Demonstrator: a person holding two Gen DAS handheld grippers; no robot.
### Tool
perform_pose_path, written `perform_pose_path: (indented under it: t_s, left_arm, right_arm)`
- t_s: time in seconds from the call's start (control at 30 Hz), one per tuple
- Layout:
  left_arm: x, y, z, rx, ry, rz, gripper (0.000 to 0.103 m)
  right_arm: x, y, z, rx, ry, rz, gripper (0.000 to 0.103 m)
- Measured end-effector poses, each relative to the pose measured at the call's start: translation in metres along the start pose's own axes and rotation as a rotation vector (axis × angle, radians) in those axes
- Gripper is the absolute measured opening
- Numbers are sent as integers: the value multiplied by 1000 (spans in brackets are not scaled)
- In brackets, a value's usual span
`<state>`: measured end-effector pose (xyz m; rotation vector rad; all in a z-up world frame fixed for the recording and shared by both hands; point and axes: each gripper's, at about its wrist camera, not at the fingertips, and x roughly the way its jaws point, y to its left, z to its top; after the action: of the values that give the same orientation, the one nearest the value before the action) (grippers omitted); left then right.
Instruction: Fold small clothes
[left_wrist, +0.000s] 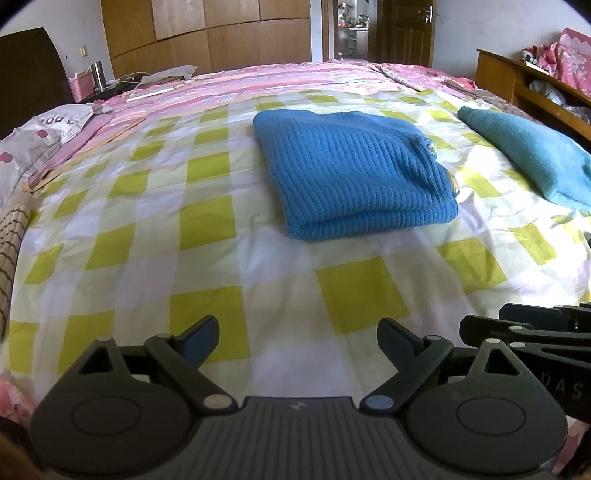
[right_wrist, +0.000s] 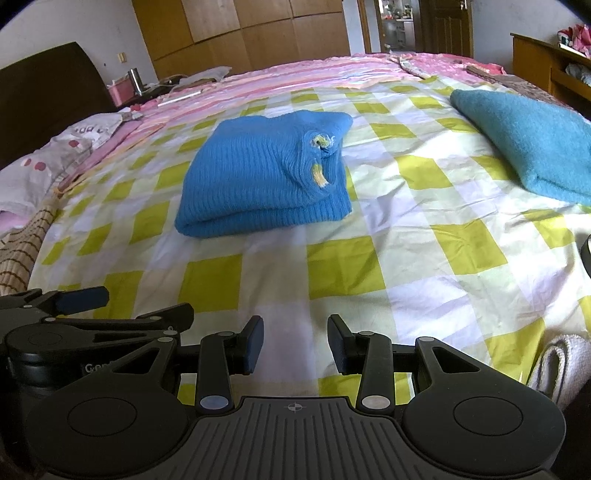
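A blue ribbed knit sweater (left_wrist: 351, 166) lies folded in a thick rectangle on the green-and-white checked bedsheet (left_wrist: 207, 229); it also shows in the right wrist view (right_wrist: 258, 173), with a yellow-trimmed collar on top. My left gripper (left_wrist: 297, 339) is open wide and empty, low over the sheet, well short of the sweater. My right gripper (right_wrist: 295, 343) is open with a narrower gap, empty, beside the left gripper (right_wrist: 85, 299) and also short of the sweater.
A folded teal garment (left_wrist: 532, 155) lies to the right (right_wrist: 528, 136). Pillows (left_wrist: 33, 144) and a rolled mat (left_wrist: 11, 236) sit at the left edge. A white cloth (right_wrist: 561, 362) lies near right. A wooden shelf (left_wrist: 532, 85) stands far right.
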<state>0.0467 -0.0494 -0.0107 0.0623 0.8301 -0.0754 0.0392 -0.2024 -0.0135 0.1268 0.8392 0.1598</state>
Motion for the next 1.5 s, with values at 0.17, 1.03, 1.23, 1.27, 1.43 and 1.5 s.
perform_pose_path:
  t_s: [0.17, 1.03, 1.23, 1.27, 1.43, 1.5]
  left_arm:
    - [0, 0, -1, 3, -5, 5, 97]
    - [-2, -2, -2, 12, -13, 16, 97]
    - [-2, -1, -3, 15, -15, 20, 97]
    - [-2, -1, -3, 15, -15, 20, 97]
    - [-2, -2, -3, 17, -17, 24, 97]
    - [-2, -2, -3, 18, -18, 25, 97]
  right_arm:
    - [1, 0, -1, 1, 1, 0, 38]
    - [1, 0, -1, 3, 3, 0, 38]
    - [1, 0, -1, 3, 3, 0, 38]
    - [1, 0, -1, 2, 2, -1, 38]
    - [1, 0, -1, 2, 3, -1, 38]
    - [1, 0, -1, 4, 4, 0, 38]
